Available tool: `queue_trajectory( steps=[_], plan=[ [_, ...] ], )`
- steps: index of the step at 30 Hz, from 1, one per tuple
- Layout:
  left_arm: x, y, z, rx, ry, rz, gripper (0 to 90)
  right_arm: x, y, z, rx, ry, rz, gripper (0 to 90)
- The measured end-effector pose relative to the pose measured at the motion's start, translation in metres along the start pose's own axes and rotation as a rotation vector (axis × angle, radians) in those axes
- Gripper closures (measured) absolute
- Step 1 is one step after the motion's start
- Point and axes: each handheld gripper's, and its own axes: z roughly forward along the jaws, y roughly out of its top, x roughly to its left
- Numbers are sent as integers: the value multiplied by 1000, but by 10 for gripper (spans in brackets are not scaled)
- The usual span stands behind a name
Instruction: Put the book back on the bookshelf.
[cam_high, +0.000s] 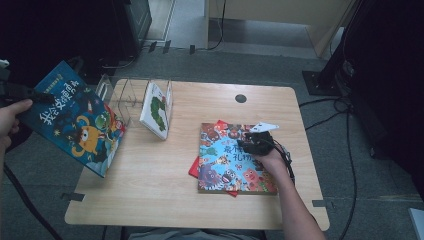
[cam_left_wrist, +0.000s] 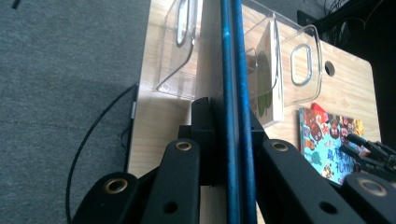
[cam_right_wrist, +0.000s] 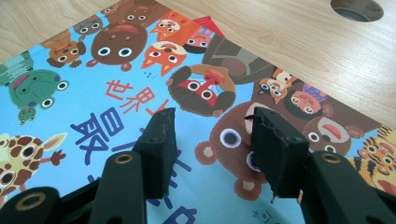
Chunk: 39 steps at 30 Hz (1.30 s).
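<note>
Left gripper: closest thing to the lens in its own view, and you've got it clamped on the edge of the blue book, spine running straight up between the jaws.
Blue book: up in the air off the table's left edge, cover tilted toward the high camera, near the rack but not in it.
Rack: clear plastic, back-left corner of the table. One white book is standing in it already, leaning a bit. Slots to its left look free.
Right gripper: jaws apart, gripping nothing, hovering right over the animal book. Can't tell if the tips touch the cover.
Animal book: flat on the table, right of centre, with a red book poking out underneath it.
Progress: I'd say one shelved, one in your hand ready to slot, two flat ones left. Less than halfway, by my guess.
Next: line the blue one up with a free slot and drop it in.
</note>
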Motion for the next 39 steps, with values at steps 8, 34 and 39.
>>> queue_trajectory(
  steps=[8,34,39],
  plan=[
    [-3,7,4,-29,-5,-8,829,0,0,1,-3,-2,1,503],
    [-8,16,26,90,-26,50,794,0,0,1,-4,-4,2,505],
    [-10,18,29,141,-10,60,794,0,0,1,-4,-4,0,505]
  ],
)
